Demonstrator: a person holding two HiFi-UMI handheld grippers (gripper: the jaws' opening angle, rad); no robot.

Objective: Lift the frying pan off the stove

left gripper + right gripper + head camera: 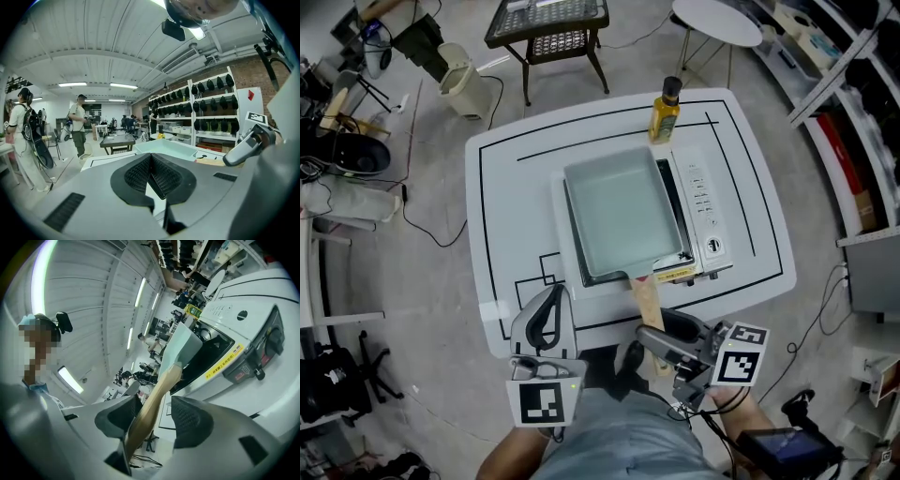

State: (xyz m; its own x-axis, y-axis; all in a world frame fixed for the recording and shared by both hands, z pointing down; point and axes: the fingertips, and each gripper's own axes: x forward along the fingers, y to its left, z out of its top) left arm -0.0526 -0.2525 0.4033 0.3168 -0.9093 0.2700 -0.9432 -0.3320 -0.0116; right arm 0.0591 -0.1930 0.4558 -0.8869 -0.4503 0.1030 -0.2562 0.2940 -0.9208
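At the white table's (487, 281) near edge, the left gripper (553, 292) hangs empty with jaws together, while the pale-green rectangular frying pan (623, 216) sits on the white tabletop stove (705, 211), its long wooden handle (647, 298) pointing back at the person, between the nearer right gripper's (652, 337) spread, unclamped jaws.

Jaws together on left gripper (553, 298), apart on right gripper (662, 332)
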